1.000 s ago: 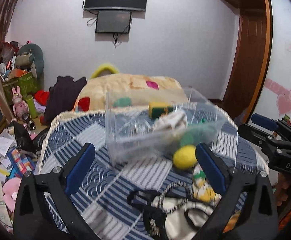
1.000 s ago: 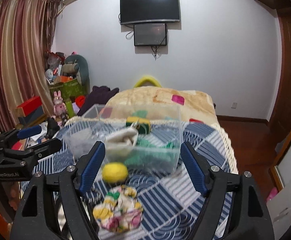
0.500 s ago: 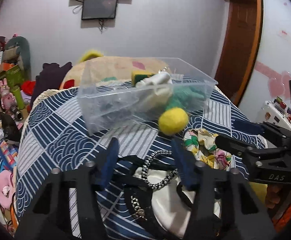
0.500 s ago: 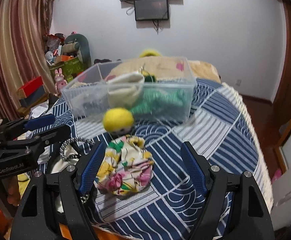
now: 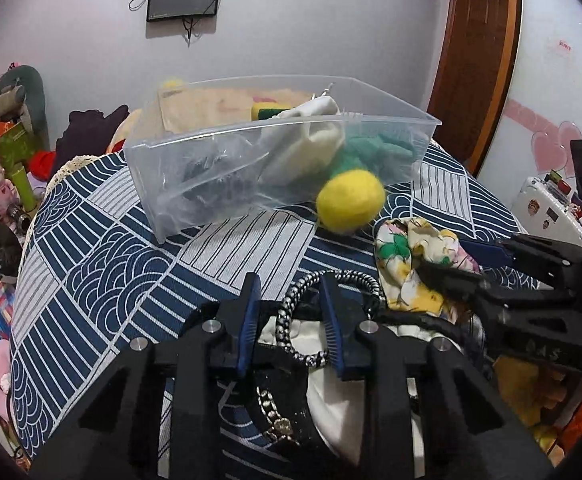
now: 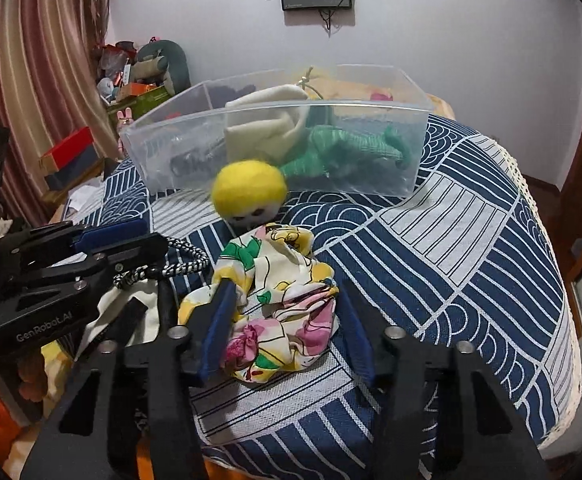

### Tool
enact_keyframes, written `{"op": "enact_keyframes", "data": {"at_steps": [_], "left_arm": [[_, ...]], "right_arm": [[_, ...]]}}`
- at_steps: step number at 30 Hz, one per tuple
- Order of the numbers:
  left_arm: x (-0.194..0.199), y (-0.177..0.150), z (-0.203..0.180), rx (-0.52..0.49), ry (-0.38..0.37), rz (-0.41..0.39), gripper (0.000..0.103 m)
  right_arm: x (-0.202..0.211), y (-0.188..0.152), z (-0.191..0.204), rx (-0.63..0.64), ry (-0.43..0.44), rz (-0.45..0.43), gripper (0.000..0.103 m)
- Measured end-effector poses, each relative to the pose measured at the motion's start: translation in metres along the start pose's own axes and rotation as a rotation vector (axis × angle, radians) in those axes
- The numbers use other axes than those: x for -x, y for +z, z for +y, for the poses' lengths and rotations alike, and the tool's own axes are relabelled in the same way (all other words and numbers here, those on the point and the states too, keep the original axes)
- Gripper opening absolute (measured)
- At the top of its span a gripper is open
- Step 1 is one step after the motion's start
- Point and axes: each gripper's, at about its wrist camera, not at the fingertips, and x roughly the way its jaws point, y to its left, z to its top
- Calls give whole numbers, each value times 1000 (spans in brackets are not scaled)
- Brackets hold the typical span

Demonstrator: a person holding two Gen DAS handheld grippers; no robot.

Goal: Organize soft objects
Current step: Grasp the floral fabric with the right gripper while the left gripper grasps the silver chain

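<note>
A clear plastic bin (image 5: 195,176) (image 6: 371,168) on the blue patterned cloth holds a cream cloth (image 6: 267,120) and a green cloth (image 6: 343,144). A yellow plush ball (image 5: 350,200) (image 6: 249,188) lies in front of it. My left gripper (image 5: 291,312) has its jaws narrowed around a black-and-white braided cord (image 5: 291,320) of a white pouch (image 5: 331,400). My right gripper (image 6: 283,316) straddles a floral fabric scrunchie (image 6: 279,300) (image 5: 411,264), jaws half closed and touching its sides.
The table (image 6: 471,260) has a rounded edge to the right and front. Cluttered toys and boxes (image 5: 3,152) stand on the left by a curtain. A wooden door (image 5: 479,52) is at the right.
Both grippers dropped lower and closer to the table. The left jaws narrowed around the braided cord. The right jaws narrowed around the floral scrunchie.
</note>
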Motion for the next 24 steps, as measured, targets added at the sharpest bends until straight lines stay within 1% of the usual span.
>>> {"op": "enact_keyframes", "data": {"at_steps": [1, 2, 3, 4, 5, 9, 14, 18, 21, 24], "left_arm": [[1, -1, 0, -2, 1, -3, 29], [1, 0, 0, -5, 2, -3, 29], [2, 0, -1, -14, 10, -4, 25], [2, 0, -3, -23, 19, -5, 14], [3, 0, -5, -36, 7, 1, 10], [5, 0, -12, -72, 27, 1, 5], [14, 4, -4, -25, 20, -15, 5], [29, 13, 4, 9, 16, -61, 5], [42, 21, 4, 13, 38, -109, 5], [53, 31, 6, 26, 44, -152, 5]], "right_arm": [[0, 0, 0, 2, -5, -2, 34], [1, 0, -1, 2, -3, -2, 26], [2, 1, -2, -2, 1, -3, 21], [3, 1, -3, -8, 4, -5, 19], [4, 1, -5, -15, 8, -8, 16], [9, 2, -12, -35, 11, -22, 12], [22, 6, -14, -42, -8, -69, 12], [34, 12, -15, -44, -19, -108, 12], [42, 20, -14, -44, -28, -136, 12], [48, 26, -14, -39, -42, -161, 12]]}}
